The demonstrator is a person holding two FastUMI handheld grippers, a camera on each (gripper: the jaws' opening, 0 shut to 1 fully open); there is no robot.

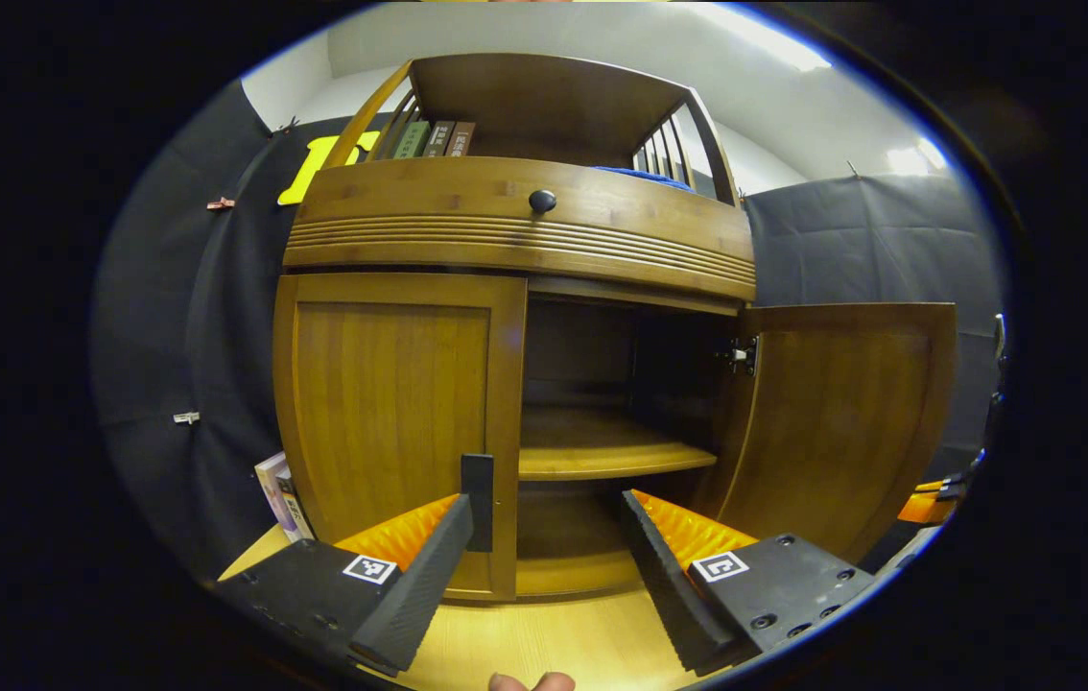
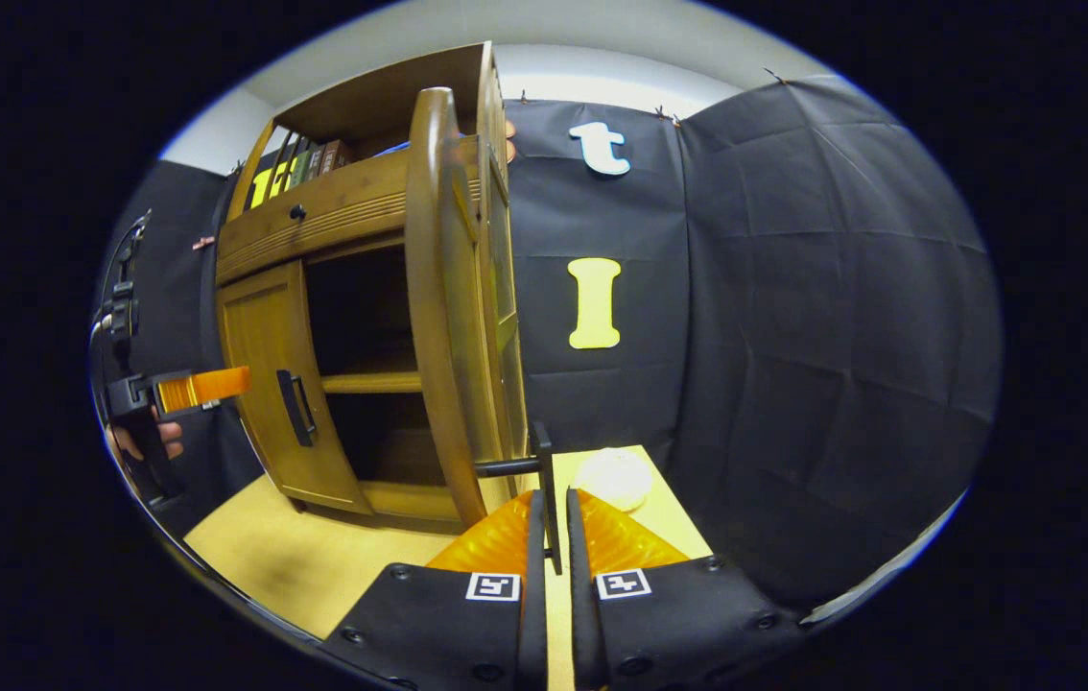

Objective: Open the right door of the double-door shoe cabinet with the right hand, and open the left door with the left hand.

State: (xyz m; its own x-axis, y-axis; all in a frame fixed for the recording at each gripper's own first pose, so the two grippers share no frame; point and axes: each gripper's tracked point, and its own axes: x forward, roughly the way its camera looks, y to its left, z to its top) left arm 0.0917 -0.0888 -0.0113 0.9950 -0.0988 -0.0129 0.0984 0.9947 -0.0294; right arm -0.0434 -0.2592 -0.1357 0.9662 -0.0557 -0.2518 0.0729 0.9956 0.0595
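Our right tool point(image 2: 552, 537) is clamped on the right door's handle point(image 2: 544, 480), that door point(image 2: 438, 317) swung open. Our left tool point(image 1: 544, 557) gapes wide just before the shut left door point(image 1: 390, 422); its upright handle point(image 1: 478, 501) stands by the left finger, unheld.

Your left gripper point(image 1: 544, 537) was held level with its fingers spread wide apart. Your right gripper point(image 2: 551, 537) had its fingers closed nearly together, pointing forward.
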